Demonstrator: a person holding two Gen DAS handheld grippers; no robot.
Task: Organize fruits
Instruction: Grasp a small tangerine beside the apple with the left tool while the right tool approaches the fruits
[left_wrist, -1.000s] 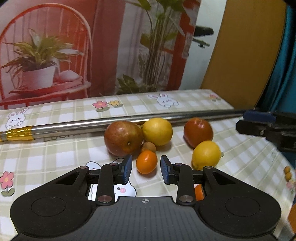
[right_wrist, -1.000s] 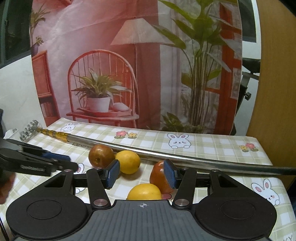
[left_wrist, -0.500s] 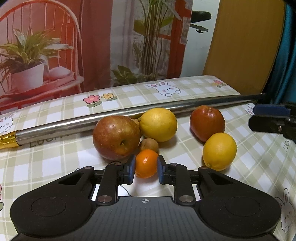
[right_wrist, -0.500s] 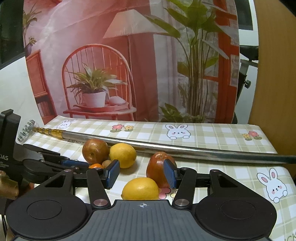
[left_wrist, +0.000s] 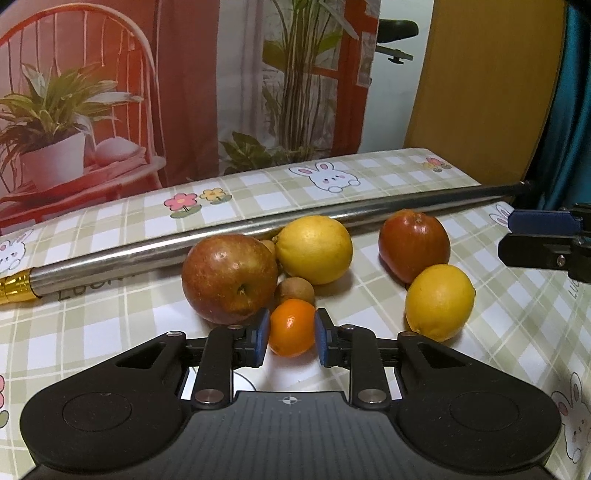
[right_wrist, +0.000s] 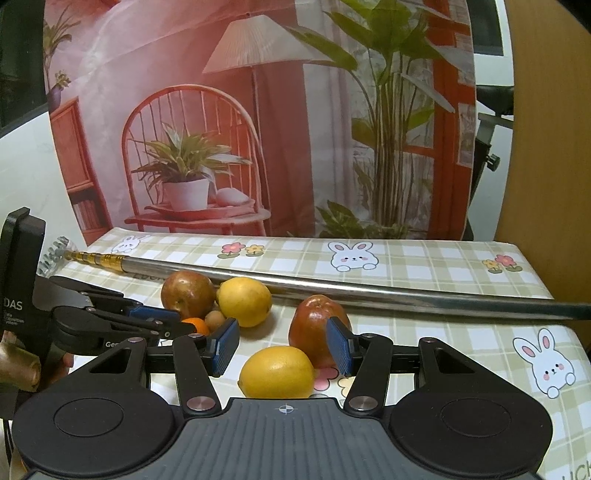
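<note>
1. The left gripper (left_wrist: 289, 334) has just moved in and squeezed its jaws onto the small orange (left_wrist: 291, 326). A moment ago the jaws stood wide, with the orange lying loose on the table between them.
2. The orange now sits clamped between the 2 blue pads (left_wrist: 263, 329), near the middle of the table (left_wrist: 110, 325), touching the big apple (left_wrist: 229, 277) and just in front of a small brown fruit (left_wrist: 295, 290).
3. This likely means the orange is ready to be lifted and moved to its place.
4. The right gripper (right_wrist: 282, 345) has not moved. Its jaws hang apart over a lemon (right_wrist: 276, 372) and grip nothing.
5. The metal pole (left_wrist: 221, 240) lies across the table behind the fruit.
6. Writing: the left gripper's body shows "DAS" in the right view, and the tablecloth shows part of "LUCK".
</note>
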